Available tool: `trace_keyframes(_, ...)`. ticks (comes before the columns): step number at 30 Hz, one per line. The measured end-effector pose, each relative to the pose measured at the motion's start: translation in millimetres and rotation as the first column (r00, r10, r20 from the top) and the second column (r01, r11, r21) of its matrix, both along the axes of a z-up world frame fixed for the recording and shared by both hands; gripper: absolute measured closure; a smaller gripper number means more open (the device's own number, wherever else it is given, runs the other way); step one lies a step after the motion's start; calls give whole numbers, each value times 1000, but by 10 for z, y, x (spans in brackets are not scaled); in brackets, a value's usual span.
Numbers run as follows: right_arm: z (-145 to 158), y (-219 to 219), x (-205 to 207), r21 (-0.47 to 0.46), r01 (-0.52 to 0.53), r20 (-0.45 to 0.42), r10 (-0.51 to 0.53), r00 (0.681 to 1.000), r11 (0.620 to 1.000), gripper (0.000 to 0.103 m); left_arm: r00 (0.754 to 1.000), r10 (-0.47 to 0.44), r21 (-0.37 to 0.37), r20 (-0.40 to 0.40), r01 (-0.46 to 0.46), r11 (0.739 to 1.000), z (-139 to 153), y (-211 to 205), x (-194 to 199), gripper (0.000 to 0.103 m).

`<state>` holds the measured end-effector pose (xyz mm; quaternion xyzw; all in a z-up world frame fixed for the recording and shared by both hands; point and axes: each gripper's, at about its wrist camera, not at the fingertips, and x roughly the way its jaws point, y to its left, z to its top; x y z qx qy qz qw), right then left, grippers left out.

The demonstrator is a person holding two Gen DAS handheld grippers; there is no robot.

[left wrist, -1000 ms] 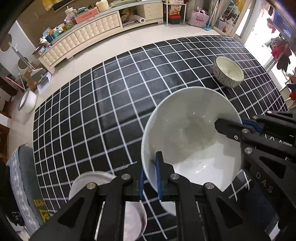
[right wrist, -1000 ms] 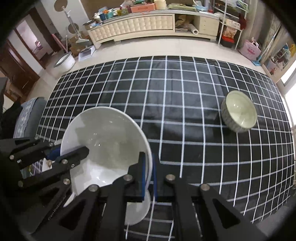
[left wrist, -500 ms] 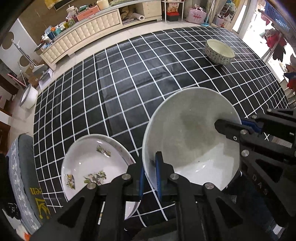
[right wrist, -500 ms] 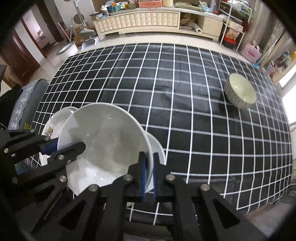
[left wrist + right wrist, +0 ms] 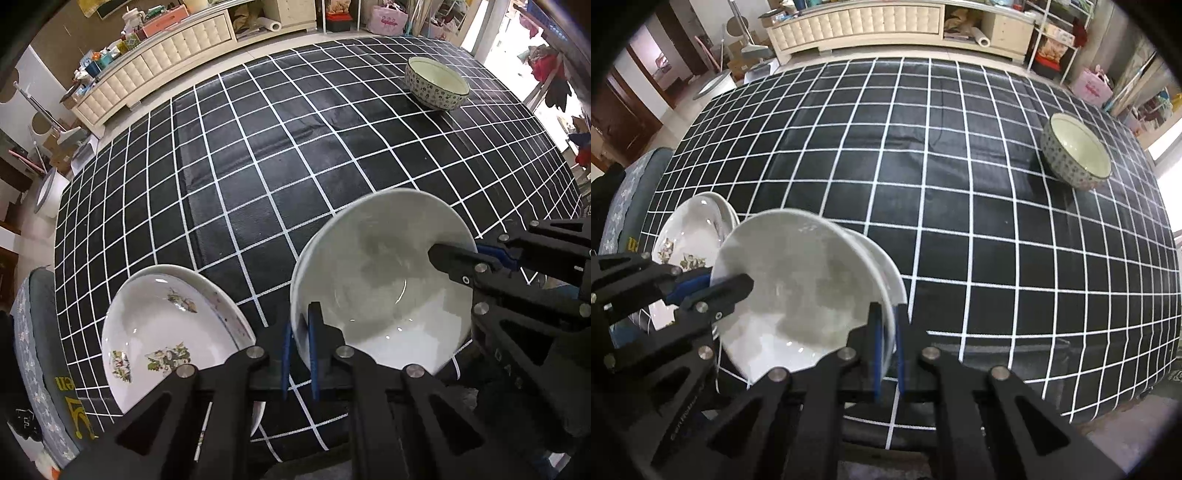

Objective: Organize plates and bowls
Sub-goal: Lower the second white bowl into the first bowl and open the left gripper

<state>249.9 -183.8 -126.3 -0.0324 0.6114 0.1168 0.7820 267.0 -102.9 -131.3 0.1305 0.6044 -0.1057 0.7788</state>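
A large white bowl (image 5: 380, 295) (image 5: 798, 280) hangs just above the near edge of the table, held by two opposite sides of its rim. My left gripper (image 5: 298, 325) (image 5: 713, 286) has the bowl's left rim between its blue pads, and its jaws are closing on it. On the bowl's right rim, my right gripper (image 5: 884, 321) (image 5: 458, 254) is shut. A stack of white plates with a floral print (image 5: 162, 325) (image 5: 690, 229) lies just left of the bowl. A small patterned bowl (image 5: 436, 83) (image 5: 1076, 151) stands upright at the far right.
The table (image 5: 258, 166) wears a black cloth with a white grid, and its near edge runs just below the grippers. A grey patterned seat (image 5: 37, 350) stands at the left end. A long cream cabinet (image 5: 871, 26) lines the far wall.
Both grippers have sunk with the white bowl and shifted it right of the floral plates, which now show in full. The patterned bowl looks farther off.
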Motion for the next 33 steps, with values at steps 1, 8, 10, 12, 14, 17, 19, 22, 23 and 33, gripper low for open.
trace_keyframes(1,-15,0,3,-5,1,0,-1,1000,1000,94,1000,-2,3,0,2,1000,-11,-12,3,97)
trace_keyframes(8,-62,22,52,-10,-7,-2,7,1000,1000,94,1000,-18,29,9,18,999,-46,-40,58,97)
trace_keyframes(10,-87,27,70,-8,-5,-7,4,1000,1000,94,1000,-17,16,2,17,1000,-65,-13,74,97)
trace_keyframes(12,-112,26,85,-3,5,-17,-5,1000,1000,94,1000,-13,6,1,13,1000,-84,6,86,97)
trace_keyframes(14,-118,27,99,-5,4,-15,-4,1000,1000,94,1000,-10,-5,-3,10,1000,-93,20,91,97)
trace_keyframes(17,-109,35,89,-8,-5,-6,5,1000,1000,94,1000,-19,-11,-2,19,1000,-85,27,92,95)
trace_keyframes(19,-117,19,88,2,9,-17,-9,1000,1000,94,1000,-13,-19,-4,13,1000,-75,52,94,93)
trace_keyframes(22,-132,3,105,18,38,-38,-37,999,999,91,1000,5,-15,0,-5,1000,-59,84,95,84)
trace_keyframes(23,-131,6,98,9,39,-40,-39,998,999,90,1000,10,-18,0,-10,1000,-51,99,94,83)
trace_keyframes(33,108,-9,38,17,60,50,-61,997,998,41,999,37,-47,33,-35,998,108,201,52,73)
